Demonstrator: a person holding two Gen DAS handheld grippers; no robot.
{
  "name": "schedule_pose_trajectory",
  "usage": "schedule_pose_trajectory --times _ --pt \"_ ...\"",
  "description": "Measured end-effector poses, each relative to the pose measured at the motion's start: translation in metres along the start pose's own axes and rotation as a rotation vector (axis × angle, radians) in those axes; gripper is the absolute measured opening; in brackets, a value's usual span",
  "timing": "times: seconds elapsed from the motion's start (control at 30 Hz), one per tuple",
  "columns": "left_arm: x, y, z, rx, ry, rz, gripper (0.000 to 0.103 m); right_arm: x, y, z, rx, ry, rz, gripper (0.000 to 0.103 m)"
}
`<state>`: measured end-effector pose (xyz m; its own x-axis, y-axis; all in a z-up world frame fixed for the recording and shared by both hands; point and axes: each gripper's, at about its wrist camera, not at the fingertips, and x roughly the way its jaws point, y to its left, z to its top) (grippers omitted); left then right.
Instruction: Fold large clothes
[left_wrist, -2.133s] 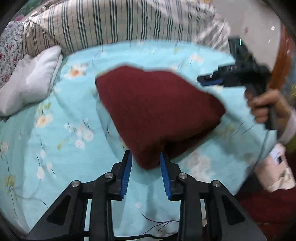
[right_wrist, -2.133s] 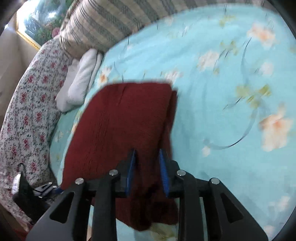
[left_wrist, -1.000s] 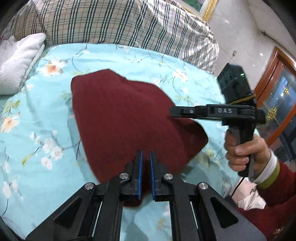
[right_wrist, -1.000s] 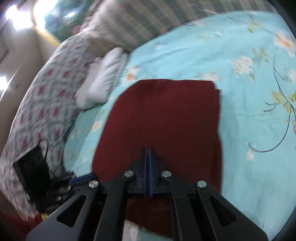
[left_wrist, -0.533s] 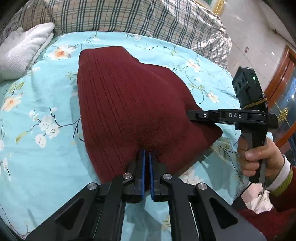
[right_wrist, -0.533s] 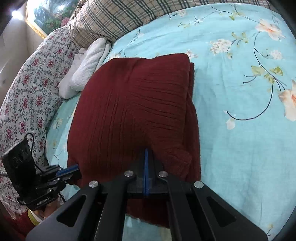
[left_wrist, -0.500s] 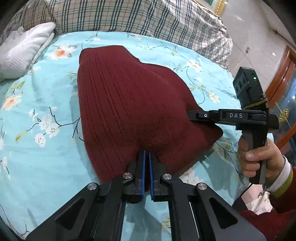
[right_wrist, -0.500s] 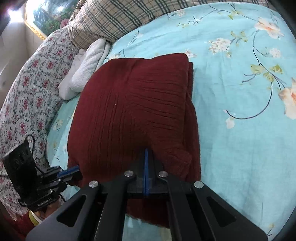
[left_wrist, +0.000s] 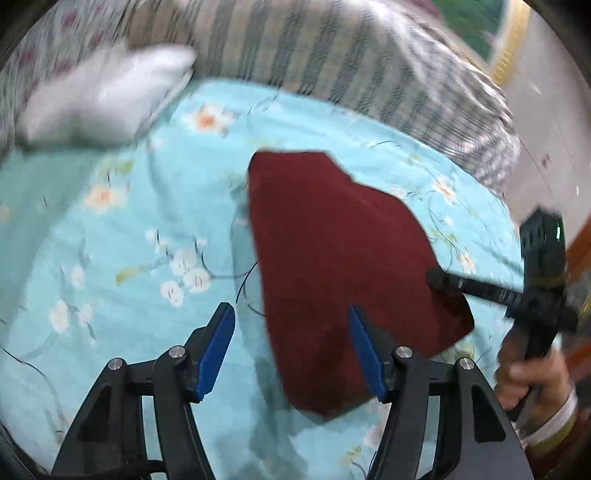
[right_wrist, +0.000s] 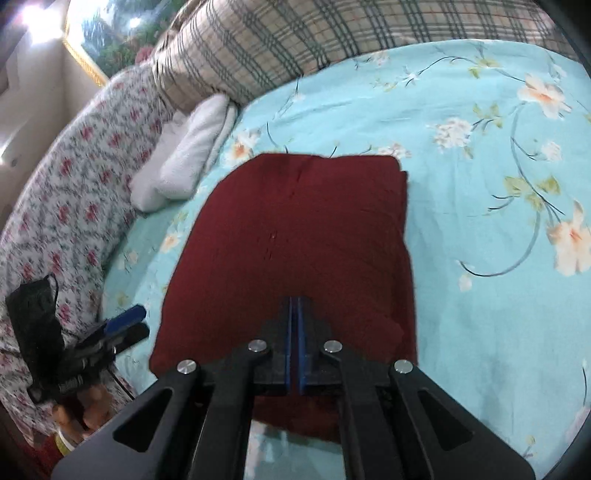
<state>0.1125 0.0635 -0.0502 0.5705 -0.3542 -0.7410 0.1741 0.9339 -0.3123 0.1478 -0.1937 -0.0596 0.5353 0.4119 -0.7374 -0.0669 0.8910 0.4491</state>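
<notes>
Maroon folded sweater (right_wrist: 295, 236), one, left tool (left_wrist: 291, 350) just spreading, empty, right tool (right_wrist: 295, 347) pressed together.

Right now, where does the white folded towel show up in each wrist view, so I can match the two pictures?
Left wrist view: the white folded towel is at the upper left, blurred, just below the plaid pillow.
Right wrist view: the towel is left of centre, between the flowered quilt and the dark red sweater.
Shared landmark: the plaid pillow, right behind the towel in both views.
</notes>
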Motion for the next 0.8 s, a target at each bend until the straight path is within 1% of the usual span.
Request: schedule_pose_trajectory --times 0.03,0.07,0.13,0.2,0.27,0.37,0.47,0.57,0.63,0.67,0.7,0.8 --pt "0.007 0.002 0.001 -0.007 0.023 -0.007 0.063 0.007 -0.004 -0.001 -0.002 0.008 -0.036 0.001" --pt "0.014 0.002 0.001 -0.004 0.042 -0.014 0.064 0.013 -0.014 -0.002 0.013 0.007 -0.037 0.000" --pt "0.023 -0.005 -0.001 0.022 0.058 -0.020 0.064 0.014 -0.025 -0.001 0.055 0.001 -0.007 0.000" --pt "0.031 -0.017 -0.003 0.068 0.074 0.004 0.064 0.011 -0.028 -0.001 0.056 -0.002 -0.016 0.000" --pt "0.035 -0.024 -0.004 0.090 0.075 0.025 0.064 0.011 -0.029 -0.002 0.051 -0.003 -0.027 0.000" --pt "0.038 -0.025 -0.004 0.087 0.076 0.036 0.066 0.009 -0.031 -0.004 0.069 -0.005 -0.024 0.000" --pt "0.033 -0.020 -0.005 0.082 0.077 0.036 0.065 0.000 -0.021 -0.006 0.055 -0.014 -0.035 0.000" --pt "0.031 -0.021 -0.005 0.087 0.074 0.044 0.065 -0.016 -0.002 -0.011 -0.025 -0.055 -0.058 0.002" --pt "0.031 -0.019 -0.004 0.081 0.076 0.039 0.065 -0.012 0.002 -0.015 -0.076 -0.026 -0.136 0.002" --pt "0.031 -0.020 -0.005 0.078 0.077 0.036 0.066 -0.005 -0.001 -0.018 -0.087 0.004 -0.171 0.002" --pt "0.031 -0.020 -0.005 0.078 0.080 0.035 0.066 0.002 -0.007 -0.021 -0.081 0.029 -0.172 0.002" --pt "0.030 -0.023 -0.005 0.089 0.082 0.056 0.066 0.004 -0.017 -0.023 -0.042 0.020 -0.141 0.001"
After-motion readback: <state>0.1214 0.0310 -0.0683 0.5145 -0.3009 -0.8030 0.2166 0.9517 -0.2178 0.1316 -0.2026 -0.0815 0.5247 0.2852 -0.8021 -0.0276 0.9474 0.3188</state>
